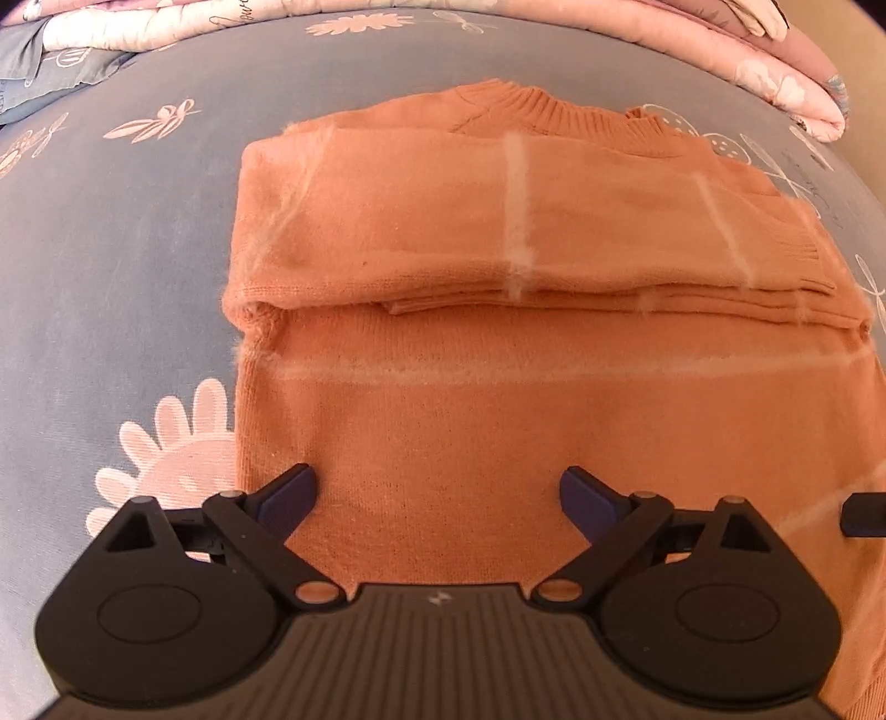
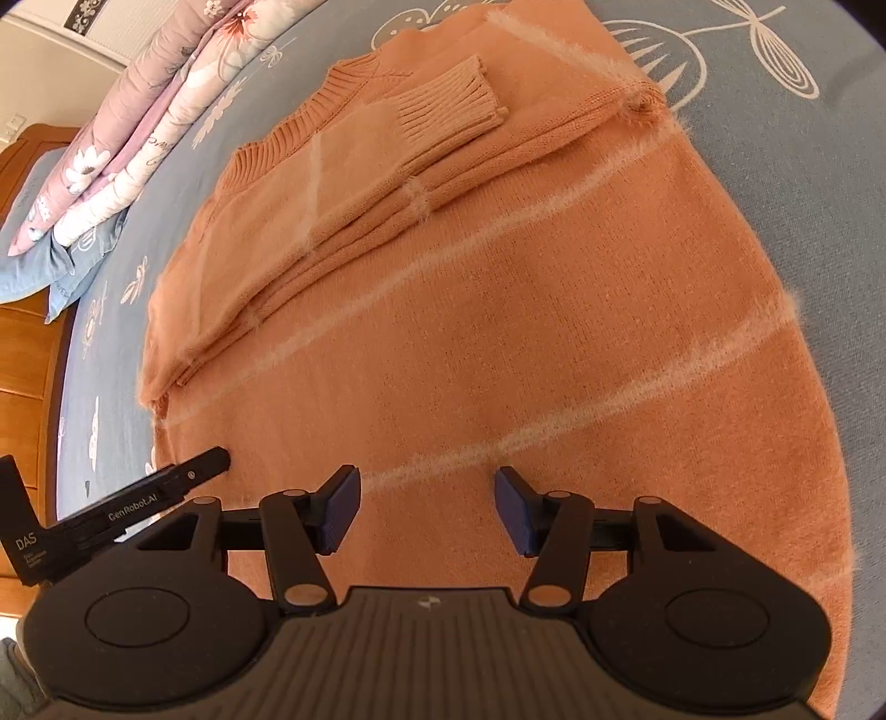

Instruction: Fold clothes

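An orange knit sweater (image 1: 498, 399) with pale fuzzy stripes lies flat on the blue floral bedsheet (image 1: 111, 277), both sleeves folded across its chest, ribbed collar at the far end. My left gripper (image 1: 437, 495) hovers open over the sweater's near left part, nothing between its fingers. In the right wrist view the same sweater (image 2: 470, 332) fills the frame, a ribbed cuff (image 2: 448, 108) resting on top. My right gripper (image 2: 426, 512) is open above the lower body of the sweater. The left gripper's finger (image 2: 188, 476) pokes in at that view's left.
Folded pink and white floral quilts (image 1: 720, 50) and blue pillows (image 2: 66, 260) are stacked at the head of the bed. A wooden bed frame (image 2: 33, 354) runs along the left edge in the right wrist view. Bare sheet (image 2: 803, 138) surrounds the sweater.
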Motion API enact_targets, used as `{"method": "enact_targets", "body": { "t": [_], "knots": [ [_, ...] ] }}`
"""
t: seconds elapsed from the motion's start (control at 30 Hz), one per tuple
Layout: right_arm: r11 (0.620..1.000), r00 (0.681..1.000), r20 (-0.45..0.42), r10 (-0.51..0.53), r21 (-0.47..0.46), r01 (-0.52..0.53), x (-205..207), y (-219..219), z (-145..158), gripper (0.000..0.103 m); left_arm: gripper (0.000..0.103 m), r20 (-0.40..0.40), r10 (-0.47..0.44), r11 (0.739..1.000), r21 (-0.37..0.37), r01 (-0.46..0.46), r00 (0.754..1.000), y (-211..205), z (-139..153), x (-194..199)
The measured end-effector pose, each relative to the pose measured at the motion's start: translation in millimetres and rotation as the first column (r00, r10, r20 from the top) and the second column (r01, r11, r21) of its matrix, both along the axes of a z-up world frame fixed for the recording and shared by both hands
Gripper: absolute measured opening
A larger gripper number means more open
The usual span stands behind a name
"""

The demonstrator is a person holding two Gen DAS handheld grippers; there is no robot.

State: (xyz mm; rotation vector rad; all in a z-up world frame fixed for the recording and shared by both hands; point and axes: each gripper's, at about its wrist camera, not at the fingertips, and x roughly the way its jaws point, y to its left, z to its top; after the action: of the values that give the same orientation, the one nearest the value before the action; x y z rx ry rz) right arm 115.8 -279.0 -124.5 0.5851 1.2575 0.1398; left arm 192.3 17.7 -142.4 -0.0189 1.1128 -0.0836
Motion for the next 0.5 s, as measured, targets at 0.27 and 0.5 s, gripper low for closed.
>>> {"method": "enact_targets", "body": {
  "t": [0.27, 0.5],
  "knots": [
    [0.999, 0.986, 0.166, 0.001, -0.042, 0.006, 19.3, -22.6, 24.5, 0.05, 0.095, 0.111, -0.022, 0.989, -0.142, 0.037, 0.994, 7.3, 28.3, 4.5],
    [0.995, 0.985, 0.164, -0.051, -0.079, 0.065, 55.6, -58.0, -0.1, 0.03, 0.095, 0.079, -0.018, 0.995, -0.097, 0.025, 0.997, 31.2, -4.8, 37.2]
  ]
}}
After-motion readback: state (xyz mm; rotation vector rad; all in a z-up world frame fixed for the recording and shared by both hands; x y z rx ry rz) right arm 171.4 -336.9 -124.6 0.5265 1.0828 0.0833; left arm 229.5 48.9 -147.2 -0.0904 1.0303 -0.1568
